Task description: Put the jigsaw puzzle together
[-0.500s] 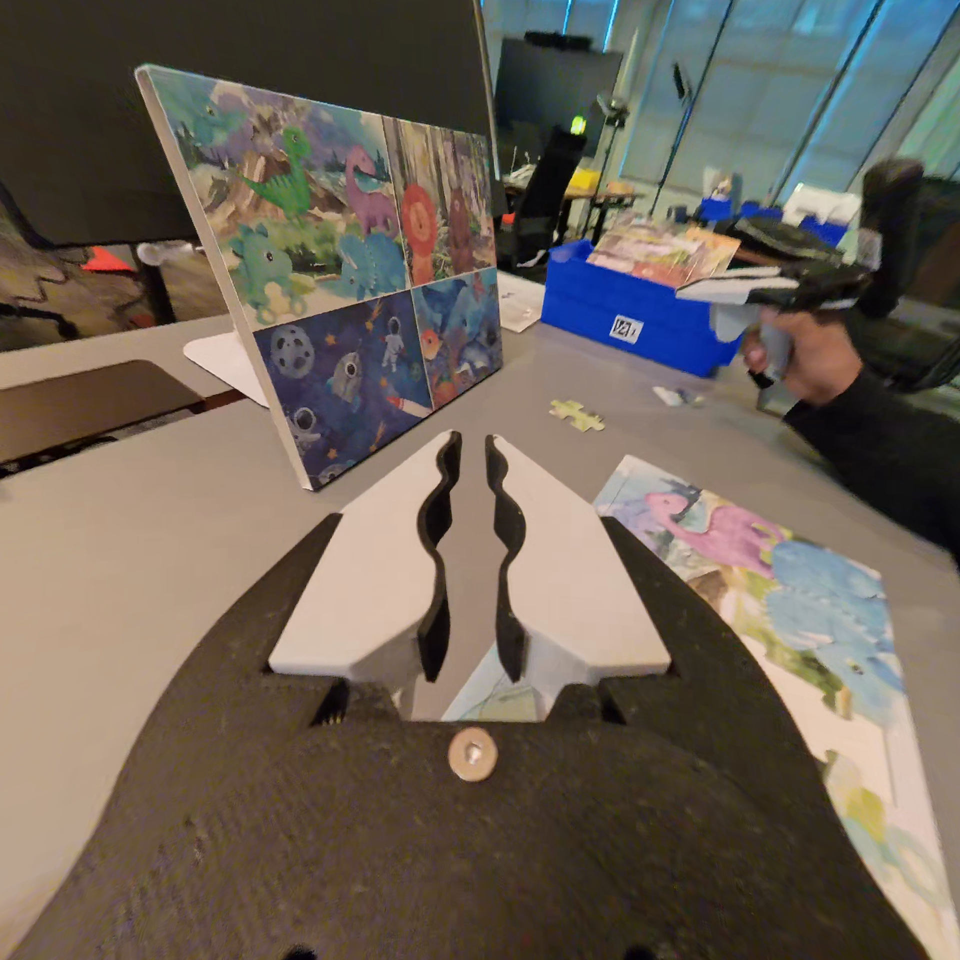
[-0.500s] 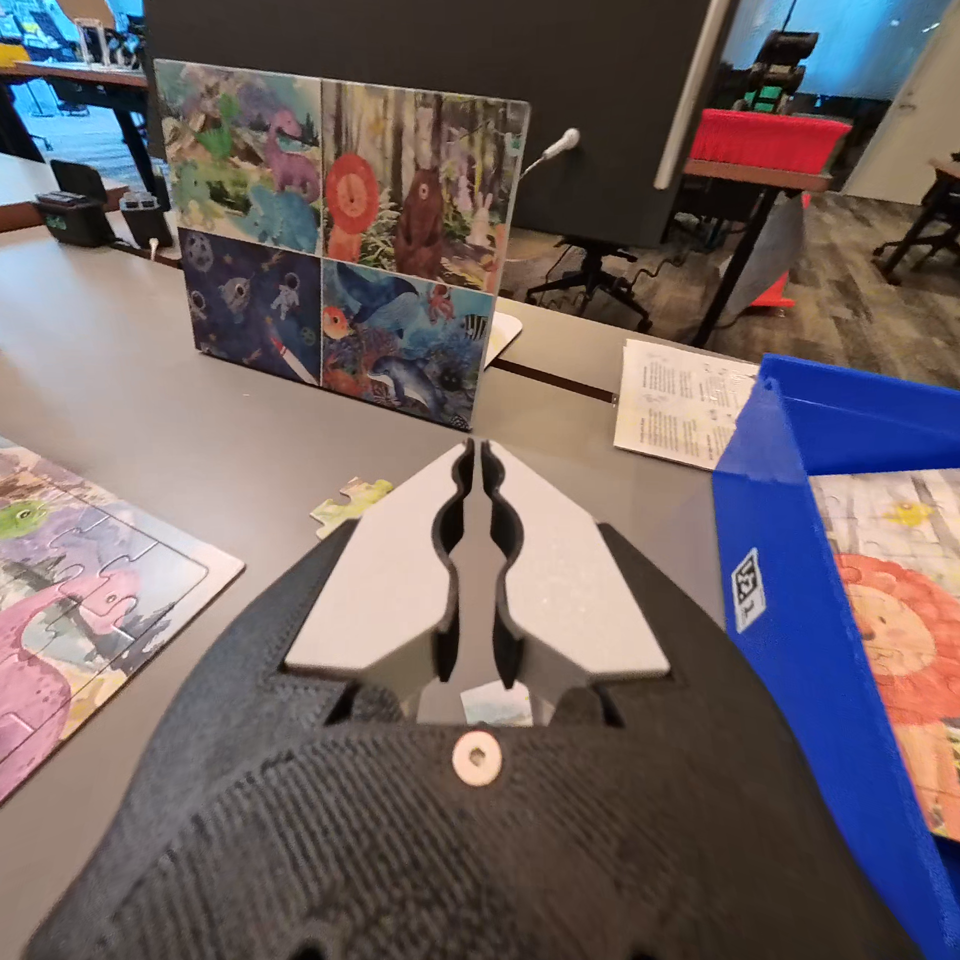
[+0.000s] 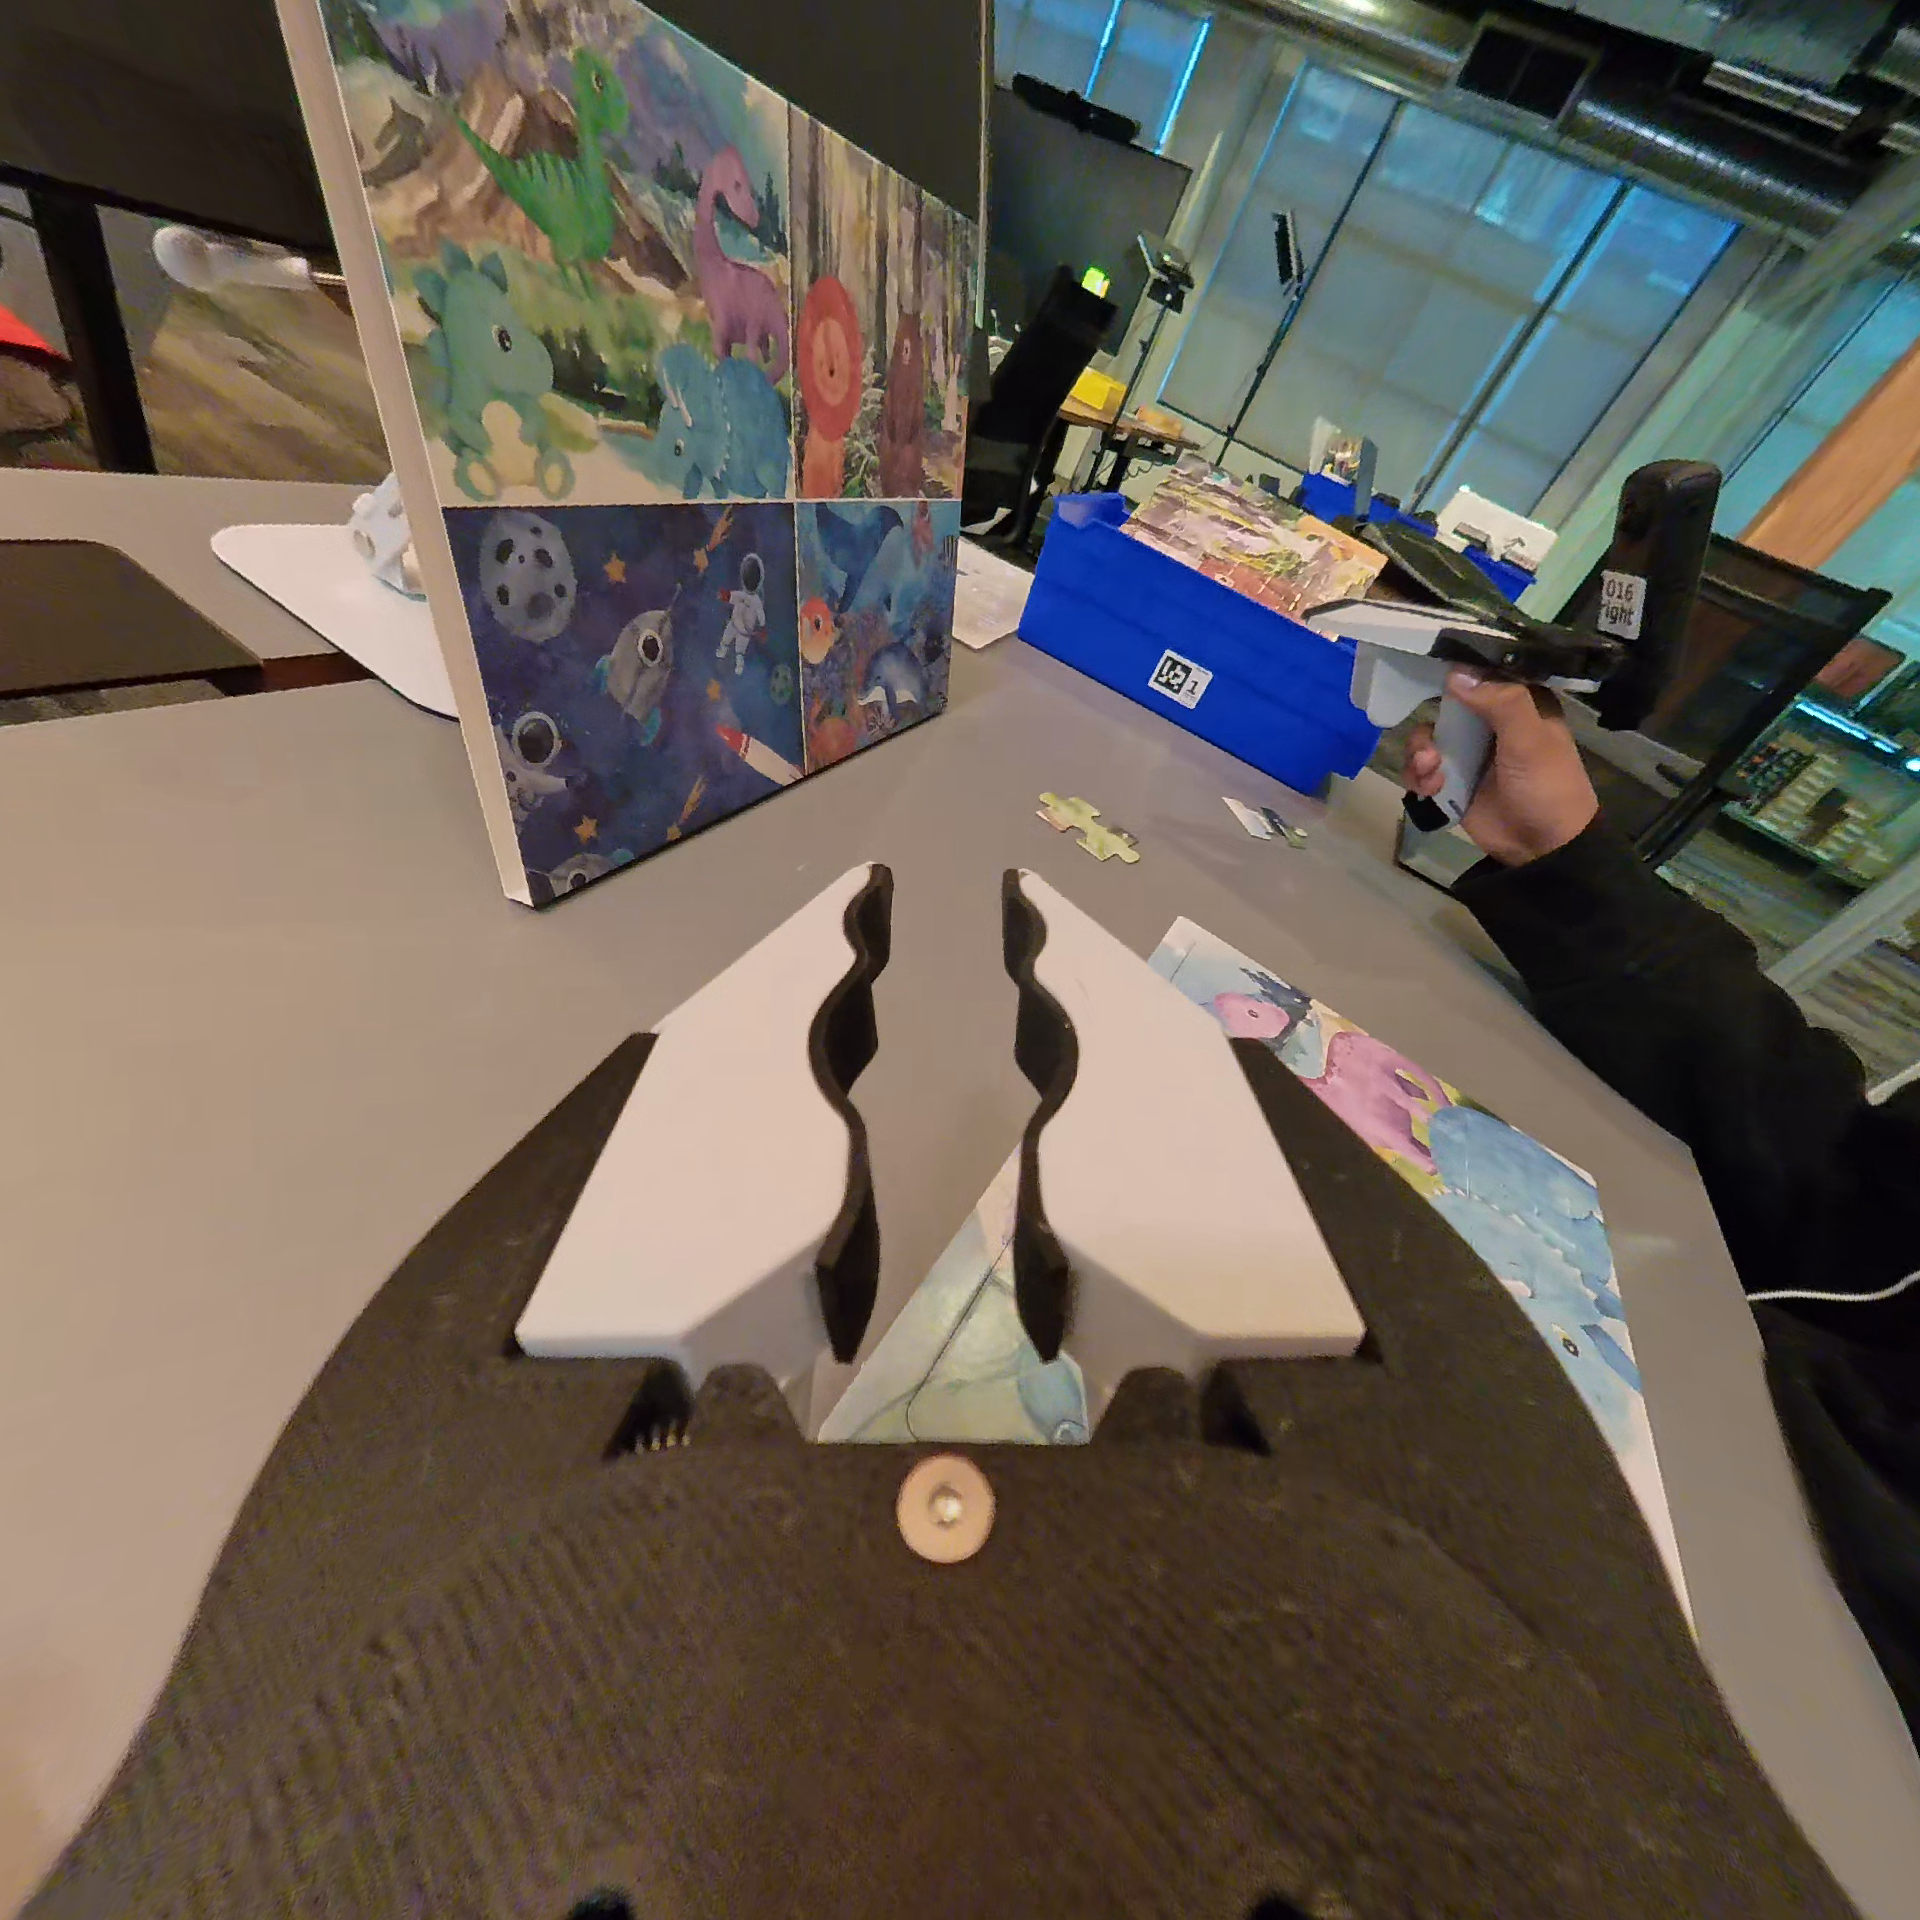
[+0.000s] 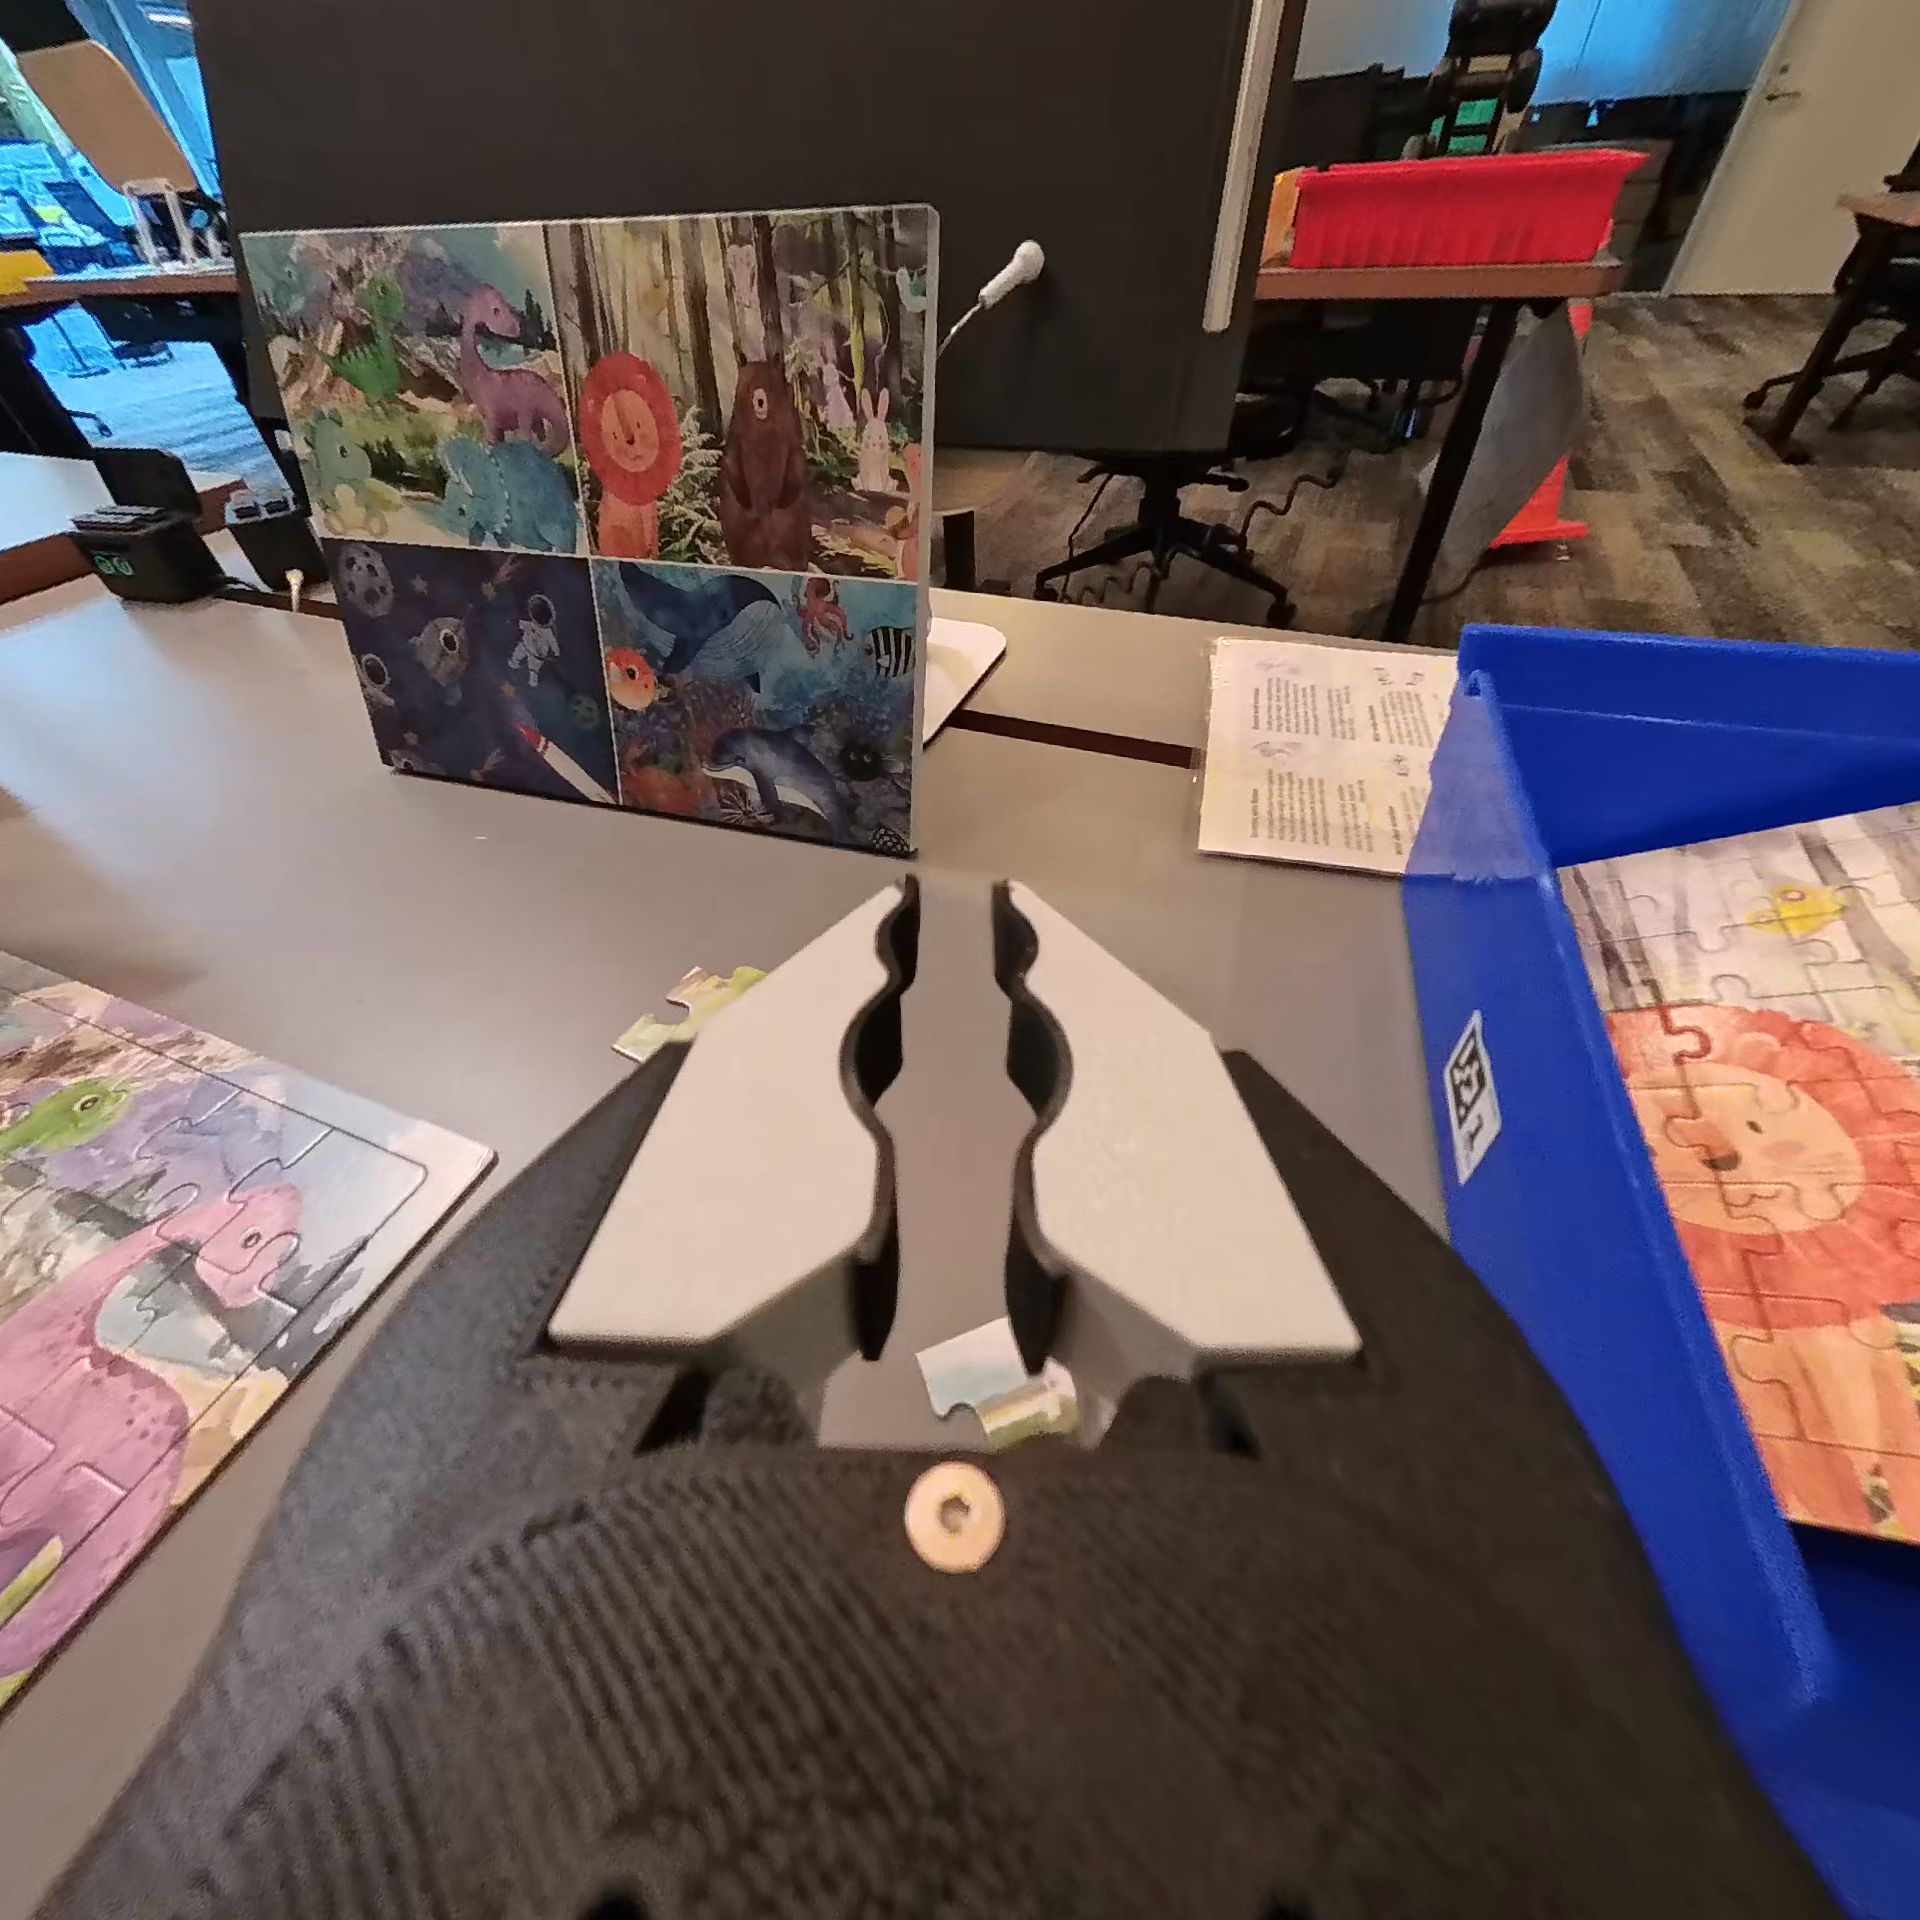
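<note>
The dinosaur jigsaw puzzle (image 3: 1475, 1164) lies flat on the grey table; its near corner shows under my left gripper (image 3: 948, 883). That gripper is partly open and empty, a little above the table. My right gripper (image 4: 954, 894) is also partly open and empty. One loose piece (image 4: 997, 1392) lies on the table below its jaws, and another loose piece (image 4: 691, 1003) lies just left of its fingers. The puzzle (image 4: 187, 1226) is at that view's left edge. In the left wrist view, both loose pieces (image 3: 1089, 827) (image 3: 1262, 821) lie beyond the puzzle, and a hand holds the right gripper (image 3: 1340, 618) above them.
An upright reference picture board (image 3: 665, 468) (image 4: 623, 520) stands at the back of the table. A blue bin (image 4: 1496, 1039) (image 3: 1174, 644) at the right holds a lion puzzle (image 4: 1766, 1195). A printed sheet (image 4: 1320, 758) lies behind the bin. My hands' fingertips stand some 40 cm from each other.
Both grippers have opened wider from nearly shut. The left gripper has moved forward, closer to the picture board. The loose pieces have not moved.
</note>
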`<state>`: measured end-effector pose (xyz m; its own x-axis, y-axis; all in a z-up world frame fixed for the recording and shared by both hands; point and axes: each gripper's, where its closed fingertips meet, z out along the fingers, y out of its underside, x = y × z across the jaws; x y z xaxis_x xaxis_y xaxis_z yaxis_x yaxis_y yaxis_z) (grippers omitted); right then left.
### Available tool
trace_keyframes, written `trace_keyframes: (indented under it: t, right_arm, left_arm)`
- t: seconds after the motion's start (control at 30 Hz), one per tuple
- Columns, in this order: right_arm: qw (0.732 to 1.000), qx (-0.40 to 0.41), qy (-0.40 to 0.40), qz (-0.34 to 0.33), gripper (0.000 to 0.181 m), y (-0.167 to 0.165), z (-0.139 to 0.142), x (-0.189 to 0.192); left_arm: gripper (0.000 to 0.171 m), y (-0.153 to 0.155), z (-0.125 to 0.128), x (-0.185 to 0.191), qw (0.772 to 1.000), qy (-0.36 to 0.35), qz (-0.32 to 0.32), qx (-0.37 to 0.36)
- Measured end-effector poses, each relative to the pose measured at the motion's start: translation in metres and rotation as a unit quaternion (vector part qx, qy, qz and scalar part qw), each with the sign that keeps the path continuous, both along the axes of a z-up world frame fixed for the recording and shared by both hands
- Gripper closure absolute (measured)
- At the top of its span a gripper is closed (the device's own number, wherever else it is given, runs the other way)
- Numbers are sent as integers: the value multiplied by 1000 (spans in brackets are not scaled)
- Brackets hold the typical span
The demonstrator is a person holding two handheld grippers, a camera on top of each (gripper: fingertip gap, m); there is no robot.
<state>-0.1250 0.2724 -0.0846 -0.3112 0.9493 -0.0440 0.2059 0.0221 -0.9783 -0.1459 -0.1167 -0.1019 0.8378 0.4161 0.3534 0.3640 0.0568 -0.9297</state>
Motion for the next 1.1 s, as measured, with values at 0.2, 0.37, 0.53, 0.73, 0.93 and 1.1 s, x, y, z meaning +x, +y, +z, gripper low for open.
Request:
trace_keyframes:
  t: [0.2,0.37,0.53,0.73,0.93,1.1]
  right_arm:
    - [998,25,-51,-28,160,10,-23,2]
    - [988,1,-144,-50,130,20,-69,24]
    - [975,9,-204,-92,115,35,-102,43]
    - [959,59,-253,-112,98,41,-125,55]
    - [956,95,-239,-139,122,48,-123,65]
    - [957,63,-248,-141,145,54,-124,69]
  left_arm:
    - [152,-4,-5,-4,1000,2,9,-8]
    - [150,-2,4,0,1000,-1,-4,17]
    - [150,-2,1,-1,1000,11,4,-2]
    - [150,-2,0,-1,1000,3,-2,6]
    - [150,0,-2,0,1000,8,-3,-2]
    - [150,6,-9,2,999,-20,-23,10]
